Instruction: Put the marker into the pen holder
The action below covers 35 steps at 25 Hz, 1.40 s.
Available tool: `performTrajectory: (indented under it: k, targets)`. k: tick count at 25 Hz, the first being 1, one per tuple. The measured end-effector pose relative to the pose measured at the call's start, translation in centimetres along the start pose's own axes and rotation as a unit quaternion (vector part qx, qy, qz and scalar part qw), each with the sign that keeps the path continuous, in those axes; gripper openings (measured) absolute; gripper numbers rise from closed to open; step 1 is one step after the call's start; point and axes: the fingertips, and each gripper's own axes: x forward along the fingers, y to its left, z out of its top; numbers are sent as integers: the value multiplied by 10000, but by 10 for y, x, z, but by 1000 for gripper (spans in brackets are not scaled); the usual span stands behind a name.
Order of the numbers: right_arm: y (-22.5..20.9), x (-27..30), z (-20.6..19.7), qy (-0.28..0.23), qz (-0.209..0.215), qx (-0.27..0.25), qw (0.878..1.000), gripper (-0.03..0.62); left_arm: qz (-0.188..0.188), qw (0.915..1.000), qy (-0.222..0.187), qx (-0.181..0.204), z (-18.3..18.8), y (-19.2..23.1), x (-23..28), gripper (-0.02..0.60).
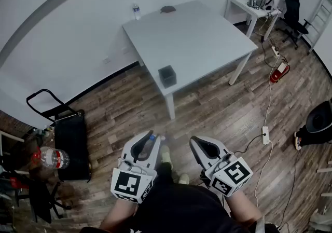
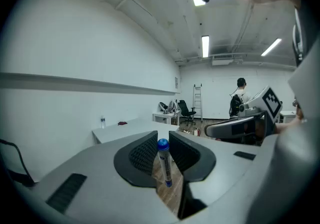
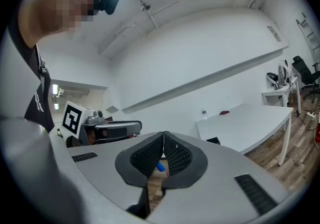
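White table (image 1: 207,45): pen holder (image 1: 167,76) near edge, bottle (image 1: 136,11) far edge.

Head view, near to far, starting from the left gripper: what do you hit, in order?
First the left gripper holding the marker → pen holder → water bottle.

The marker (image 2: 164,164) sits pinched in my left claw (image 2: 161,137). It has a white barrel and a blue cap, and it stands almost upright with the cap on top, leaning just slightly. From the head view, the blue cap pokes out at the jaw tips. The pen holder (image 1: 167,76) is a small dark square box. It stands upright by the near edge of the white table (image 1: 207,35), well apart from the marker.
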Motion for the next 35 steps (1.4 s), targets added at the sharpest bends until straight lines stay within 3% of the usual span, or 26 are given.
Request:
performTrajectory:
  k: [21,29,35]
  targets:
    - [-97,168,43,125,-759,32,9970,15,-666,9973,170,240,11,144,168,72]
    - [-123,193,48,184,-977,108,9950,15,-842,9952,313,381,4,165,220,72]
    - [-155,207,52,254,-868,233,9956,15,-735,9949,514,462,-2,170,261,72]
